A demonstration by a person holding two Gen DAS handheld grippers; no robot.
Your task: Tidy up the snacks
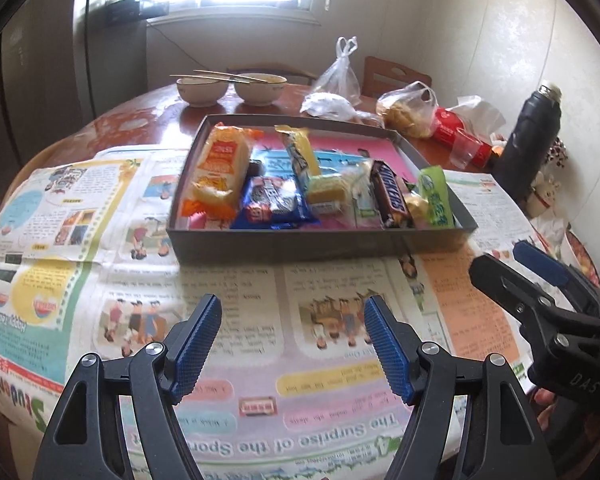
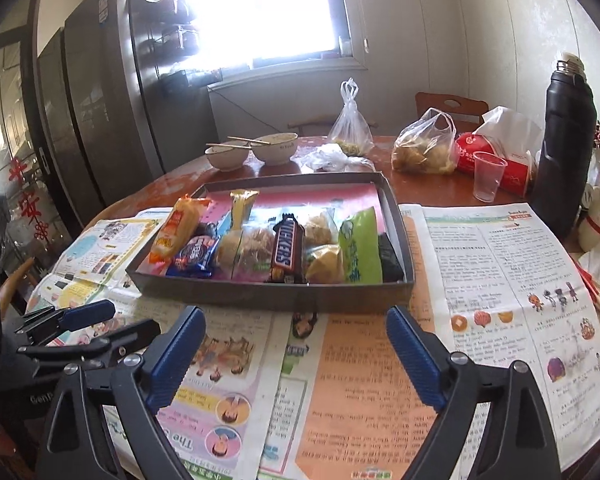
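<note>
Two black claws w/ blue pads, left gripper and right gripper, bottom of frame, both wide open, holding nothing. Snacks all inside flat grey cardboard box, frame centre. Job looks nearly done.

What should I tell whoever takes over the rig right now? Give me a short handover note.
Left gripper: open, empty, over the newspaper.
Right gripper: open, empty, also in front of the box.
Snacks: all the ones in view lie in the box, among them the Snickers bar, the orange packet and the green packet.
Done: snacks gathered in the box.
Left: they overlap loosely; straighten if needed.
</note>
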